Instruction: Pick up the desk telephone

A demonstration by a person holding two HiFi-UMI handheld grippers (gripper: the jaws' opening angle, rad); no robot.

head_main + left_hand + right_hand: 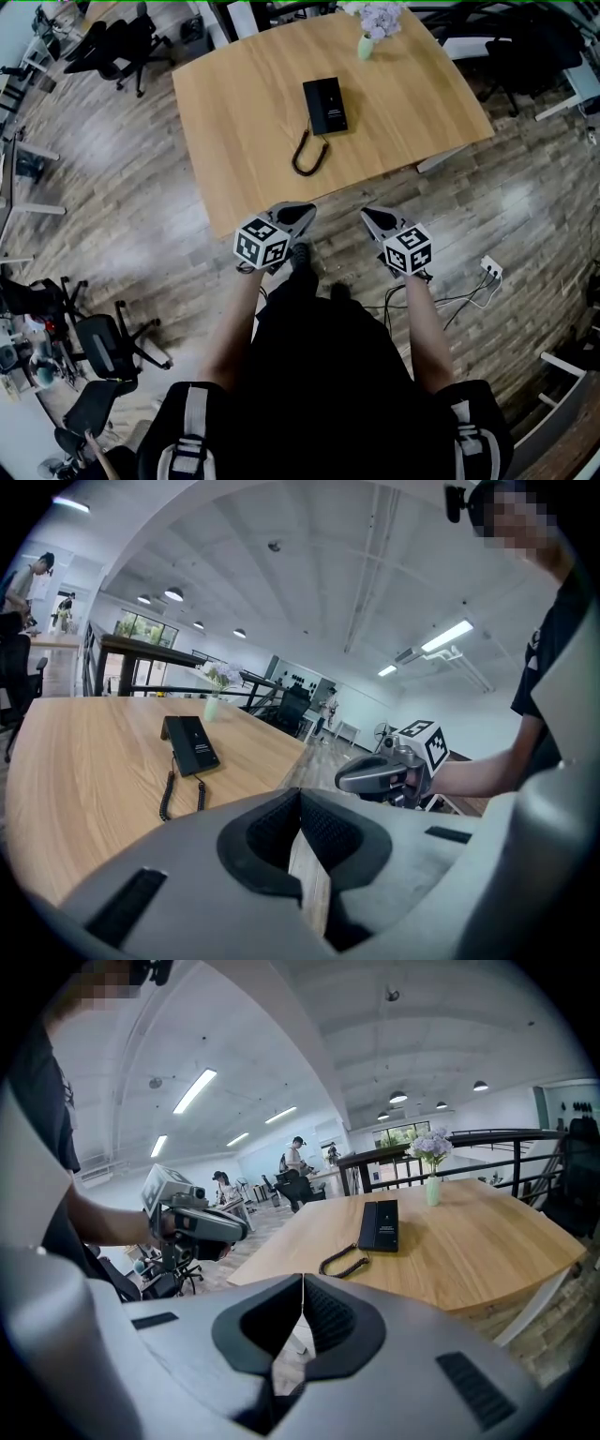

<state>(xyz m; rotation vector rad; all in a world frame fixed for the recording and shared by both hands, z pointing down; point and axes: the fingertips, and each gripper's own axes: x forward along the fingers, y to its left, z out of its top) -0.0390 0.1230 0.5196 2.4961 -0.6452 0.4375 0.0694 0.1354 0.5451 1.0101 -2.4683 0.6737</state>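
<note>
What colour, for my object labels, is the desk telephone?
The desk telephone is black, clearest in the head view.

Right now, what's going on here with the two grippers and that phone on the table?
A person stands just off the near edge of a wooden table, a gripper in each hand. The left gripper and right gripper are both shut and empty, pointing toward the table. The black desk telephone lies flat on it, untouched, its coiled cord trailing toward the person. A vase of flowers stands near the far edge.

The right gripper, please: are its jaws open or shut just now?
Shut: the right gripper has its jaws pressed together in its own view, with nothing between them.
</note>
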